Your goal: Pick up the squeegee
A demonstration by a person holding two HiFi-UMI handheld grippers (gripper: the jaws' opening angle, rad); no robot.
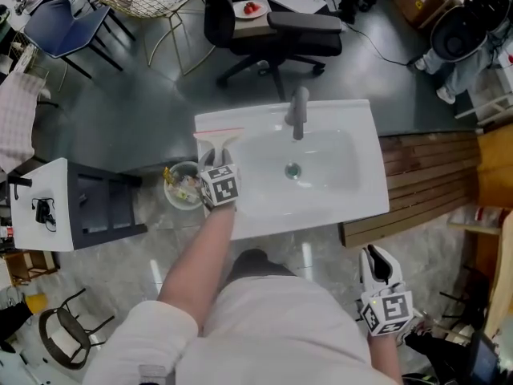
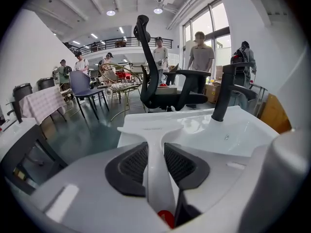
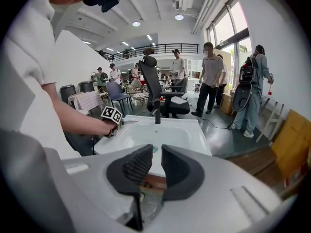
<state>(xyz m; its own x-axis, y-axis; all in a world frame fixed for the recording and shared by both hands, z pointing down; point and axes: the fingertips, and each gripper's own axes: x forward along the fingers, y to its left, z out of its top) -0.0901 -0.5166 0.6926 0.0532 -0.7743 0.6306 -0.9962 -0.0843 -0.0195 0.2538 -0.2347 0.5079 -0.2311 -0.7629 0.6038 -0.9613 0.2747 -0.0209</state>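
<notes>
Left tongs (image 2: 155,149) are clamping the squeegee (image 2: 154,130) between them; right tongs (image 3: 156,152) are idling parted, empty. Its slick plastic could slip out forward during lifting.

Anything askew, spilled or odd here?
Nothing spilled or damaged. The squeegee lies flat on the sink rim, its handle clamped in the left gripper. Only oddity: the sink stands free on an open workshop floor.

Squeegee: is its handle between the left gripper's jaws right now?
Yes, the white handle of the squeegee runs between the jaws of the left gripper, touching both.
</notes>
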